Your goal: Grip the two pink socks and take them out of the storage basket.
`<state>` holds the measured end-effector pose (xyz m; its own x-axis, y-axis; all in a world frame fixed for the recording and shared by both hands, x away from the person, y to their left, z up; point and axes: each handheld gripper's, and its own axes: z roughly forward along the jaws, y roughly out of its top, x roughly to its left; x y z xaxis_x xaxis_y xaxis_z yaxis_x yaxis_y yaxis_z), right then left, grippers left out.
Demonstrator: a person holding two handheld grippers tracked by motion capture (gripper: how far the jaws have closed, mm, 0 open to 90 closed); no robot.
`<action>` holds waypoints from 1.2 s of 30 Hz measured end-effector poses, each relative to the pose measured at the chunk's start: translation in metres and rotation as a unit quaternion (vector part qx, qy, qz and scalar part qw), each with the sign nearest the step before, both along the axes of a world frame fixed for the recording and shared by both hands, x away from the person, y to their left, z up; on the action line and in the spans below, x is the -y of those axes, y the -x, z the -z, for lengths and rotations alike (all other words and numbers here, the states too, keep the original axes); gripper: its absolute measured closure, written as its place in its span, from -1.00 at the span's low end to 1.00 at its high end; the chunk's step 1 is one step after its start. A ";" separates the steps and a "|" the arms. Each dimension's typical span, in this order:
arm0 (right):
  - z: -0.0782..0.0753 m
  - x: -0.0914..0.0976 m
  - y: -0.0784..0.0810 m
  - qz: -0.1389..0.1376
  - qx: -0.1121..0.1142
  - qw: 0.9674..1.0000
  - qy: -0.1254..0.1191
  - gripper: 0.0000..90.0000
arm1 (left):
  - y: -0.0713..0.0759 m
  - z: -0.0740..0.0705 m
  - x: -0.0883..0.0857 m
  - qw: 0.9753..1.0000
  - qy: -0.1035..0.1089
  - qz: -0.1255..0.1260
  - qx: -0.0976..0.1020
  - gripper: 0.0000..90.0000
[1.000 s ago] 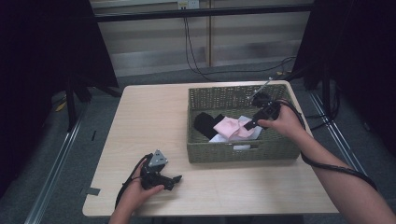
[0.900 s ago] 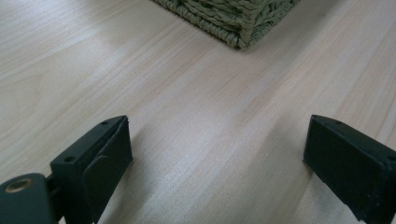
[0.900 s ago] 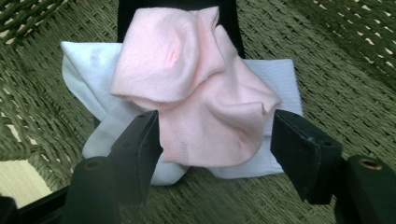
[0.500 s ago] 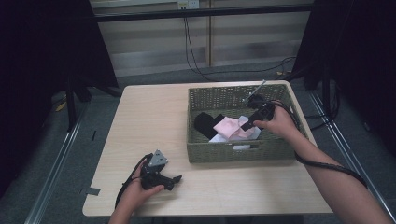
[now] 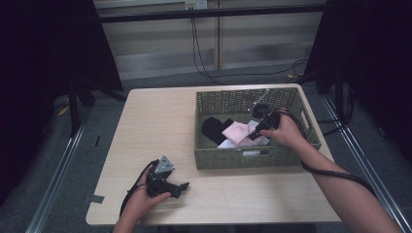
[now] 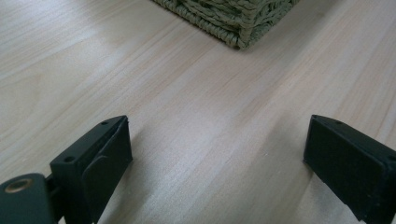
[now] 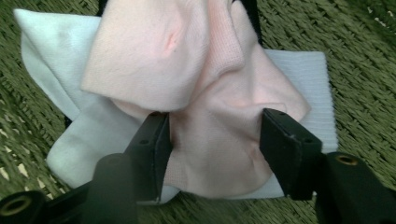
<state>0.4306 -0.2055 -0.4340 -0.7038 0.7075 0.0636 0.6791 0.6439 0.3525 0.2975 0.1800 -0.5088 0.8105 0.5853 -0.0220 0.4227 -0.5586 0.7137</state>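
Observation:
A green woven basket (image 5: 243, 160) stands on the right half of the table. Inside it lie a pink cloth (image 5: 237, 130), a white cloth (image 5: 228, 143) and a black cloth (image 5: 213, 127). My right gripper (image 5: 255, 136) reaches down into the basket. In the right gripper view its jaws (image 7: 215, 121) are half closed and grip a fold of the pink cloth (image 7: 187, 60), which lies on the white cloth (image 7: 56, 60). My left gripper (image 5: 180, 188) rests near the table's front left, jaws wide apart (image 6: 217, 130) over bare wood, holding nothing.
The basket's near corner (image 6: 233, 18) lies ahead of the left gripper. A cable (image 5: 335, 172) trails along the right forearm. Black stands and cables sit on the floor behind the table (image 5: 145, 126).
The right hand has moved left and down inside the basket onto the pink cloth. The left gripper has stayed in place.

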 end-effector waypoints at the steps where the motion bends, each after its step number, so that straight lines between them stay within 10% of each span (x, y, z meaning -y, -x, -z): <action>1: 0.002 -0.002 0.000 -0.002 -0.001 1.000 0.005 0.08 | 0.000 0.000 0.000 1.000 0.000 0.000 0.000 -0.84; 7: 0.002 0.001 -0.001 -0.002 -0.014 1.000 0.011 0.80 | 0.000 0.000 0.000 1.000 0.002 0.000 -0.002 -0.84; 36: -0.057 0.033 0.002 0.012 -0.017 1.000 -0.006 0.86 | 0.000 -0.001 0.000 1.000 -0.004 0.001 0.001 -0.84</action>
